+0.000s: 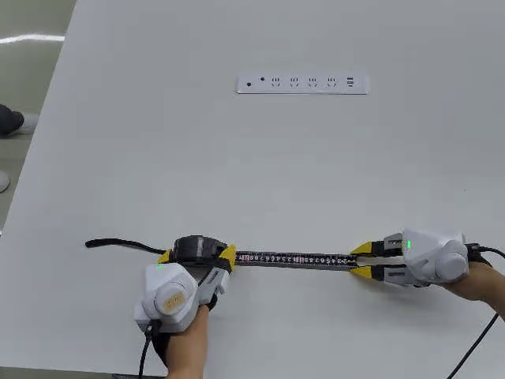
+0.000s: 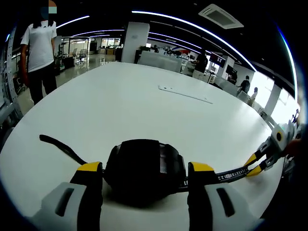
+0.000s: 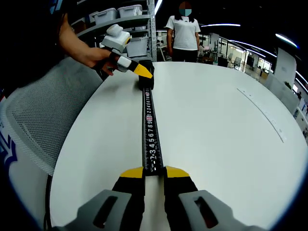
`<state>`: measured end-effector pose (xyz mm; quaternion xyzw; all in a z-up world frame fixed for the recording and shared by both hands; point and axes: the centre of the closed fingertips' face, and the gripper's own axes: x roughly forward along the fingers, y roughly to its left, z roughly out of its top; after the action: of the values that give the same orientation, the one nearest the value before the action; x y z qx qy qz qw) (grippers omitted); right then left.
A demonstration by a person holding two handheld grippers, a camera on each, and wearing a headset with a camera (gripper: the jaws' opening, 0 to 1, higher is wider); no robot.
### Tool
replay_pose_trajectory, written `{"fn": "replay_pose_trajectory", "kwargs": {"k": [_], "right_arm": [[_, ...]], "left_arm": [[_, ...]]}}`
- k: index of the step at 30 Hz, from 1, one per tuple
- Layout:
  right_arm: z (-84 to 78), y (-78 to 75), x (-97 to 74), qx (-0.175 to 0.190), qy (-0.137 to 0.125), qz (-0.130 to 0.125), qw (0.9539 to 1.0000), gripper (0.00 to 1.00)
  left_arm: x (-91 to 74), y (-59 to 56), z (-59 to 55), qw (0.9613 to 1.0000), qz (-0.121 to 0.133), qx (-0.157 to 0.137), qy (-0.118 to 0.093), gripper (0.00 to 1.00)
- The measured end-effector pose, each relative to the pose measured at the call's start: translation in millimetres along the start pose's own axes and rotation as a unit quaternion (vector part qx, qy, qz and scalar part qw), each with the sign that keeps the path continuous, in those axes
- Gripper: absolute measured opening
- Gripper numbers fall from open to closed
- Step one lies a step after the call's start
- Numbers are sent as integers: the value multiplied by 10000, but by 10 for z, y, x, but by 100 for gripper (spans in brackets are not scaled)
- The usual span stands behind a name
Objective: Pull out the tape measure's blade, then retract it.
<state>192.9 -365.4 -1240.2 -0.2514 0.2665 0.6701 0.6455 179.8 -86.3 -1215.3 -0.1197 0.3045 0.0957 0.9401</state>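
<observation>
The blade ended out of sight between the yellow tips of the right claw. In the head view its numbers were too small to read, and the left claw covered the near side of the tape measure.

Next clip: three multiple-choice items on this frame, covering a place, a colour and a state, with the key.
1. The long white power strip lies: A) on the white table beyond the dark numbered blade; B) at the near edge; C) off the table.
2. The rounded tape measure case is: A) yellow; B) black; C) red.
3. The blade is: A) fully retracted; B) pulled out; C) snapped off.
Key: 1 A, it sits past the blade; 2 B, black between the jaws of the left gripper; 3 B, it reaches the right gripper.
</observation>
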Motion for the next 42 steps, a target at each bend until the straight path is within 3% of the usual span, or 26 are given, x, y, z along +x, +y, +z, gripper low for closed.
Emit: {"fn": "replay_pose_trajectory", "kwargs": {"k": [19,30,42], "right_arm": [[2,-4,-5,33,13,-26,10000,12],[2,2,-25,35,13,-34,10000,12],[36,10,-7,6,0,-15,10000,12]], "left_arm": [[43,-1,-43,9999,94,-35,63,68],[49,2,-64,9996,136,-52,240,66],[46,0,-65,9996,40,-53,291,64]]}}
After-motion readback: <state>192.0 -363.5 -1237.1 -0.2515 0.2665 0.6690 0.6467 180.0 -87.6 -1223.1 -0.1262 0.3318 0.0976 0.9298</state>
